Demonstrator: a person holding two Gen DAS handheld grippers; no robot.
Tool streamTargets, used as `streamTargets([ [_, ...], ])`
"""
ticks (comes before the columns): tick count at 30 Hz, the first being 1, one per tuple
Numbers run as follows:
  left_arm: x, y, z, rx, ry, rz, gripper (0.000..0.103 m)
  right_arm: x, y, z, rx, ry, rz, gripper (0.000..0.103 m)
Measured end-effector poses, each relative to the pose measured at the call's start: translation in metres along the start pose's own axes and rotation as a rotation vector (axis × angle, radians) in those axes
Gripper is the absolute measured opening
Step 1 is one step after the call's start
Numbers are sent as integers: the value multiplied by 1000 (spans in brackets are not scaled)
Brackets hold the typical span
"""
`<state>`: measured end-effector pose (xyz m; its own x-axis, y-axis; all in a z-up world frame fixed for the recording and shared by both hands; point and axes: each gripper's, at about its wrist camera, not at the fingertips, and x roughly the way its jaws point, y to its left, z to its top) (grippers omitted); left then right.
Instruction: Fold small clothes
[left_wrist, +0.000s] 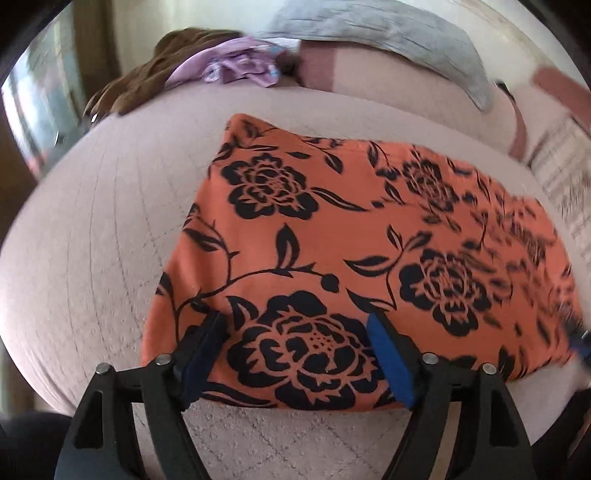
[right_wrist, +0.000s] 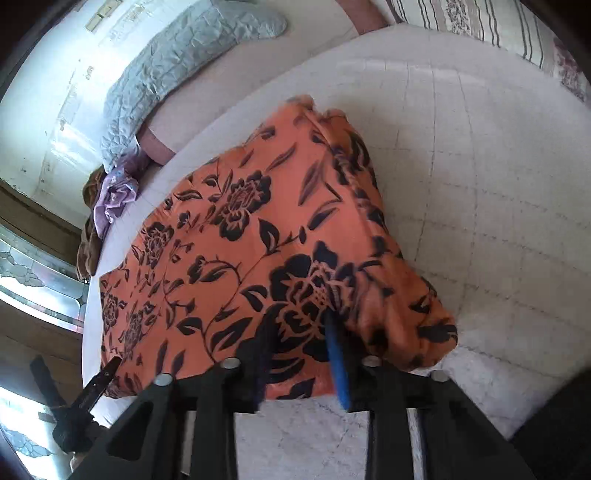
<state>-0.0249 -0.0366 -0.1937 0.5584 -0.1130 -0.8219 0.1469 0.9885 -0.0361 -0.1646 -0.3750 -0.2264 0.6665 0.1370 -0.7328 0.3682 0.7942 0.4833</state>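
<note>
Through my left wrist camera, the orange floral garment (left_wrist: 332, 236) lies flat on the quilted bed cover (left_wrist: 92, 240), folded into a rough rectangle with its near edge just at my fingertips. My left tongs (left_wrist: 295, 325) stand spread wide over that near edge, one pad on either side of the big black flower, and nothing is pinched between them. The cloth looks thin, soft and light, a smooth printed knit that I judge will drape and slump the moment it is lifted, so a fold needs a hold at a corner or along a doubled edge, not in the middle. Far left sits a heap of other clothes (left_wrist: 207, 70), brown and lilac, and a grey quilted pillow (left_wrist: 388, 37) lies far right.

Through my right wrist camera, the same garment (right_wrist: 229, 236) runs away to the far left across the pale cover (right_wrist: 480, 177), and its near right end is bunched and lifted into a soft hump. My right tongs (right_wrist: 301, 332) are narrowed, with a fold of the orange cloth running between the pads; the blur keeps me from telling whether they truly press on it. The fabric wrinkles readily there, which tells me it has no stiffness and may slip from a loose pinch. At the near left edge of the garment the other tool (right_wrist: 92, 384) shows. A striped pillow (right_wrist: 498, 26) lies far right.
</note>
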Motion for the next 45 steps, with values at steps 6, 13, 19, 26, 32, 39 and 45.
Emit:
streamTargets([
  [6, 0, 0, -6, 19, -38, -8, 84, -31, 13, 2, -22, -108, 115, 32],
  [13, -4, -2, -10, 29, -63, -7, 85, 5, -8, -4, 25, -33, 124, 31],
  [19, -7, -1, -12, 34, -74, -5, 85, -2, -11, -5, 53, -20, 155, 31],
  [26, -20, -3, -7, 63, -76, 13, 86, -36, -7, -14, 62, -84, 268, 32],
  [32, -31, 9, -5, 38, -139, 66, 90, -31, 18, -13, -5, -81, 250, 32],
  [39, -11, -6, -13, 139, -104, 156, 96, 15, 17, -27, -25, -32, 241, 31],
  [45, -34, -23, -9, 157, -138, 118, 96, 18, 15, -27, -28, -29, 257, 31],
])
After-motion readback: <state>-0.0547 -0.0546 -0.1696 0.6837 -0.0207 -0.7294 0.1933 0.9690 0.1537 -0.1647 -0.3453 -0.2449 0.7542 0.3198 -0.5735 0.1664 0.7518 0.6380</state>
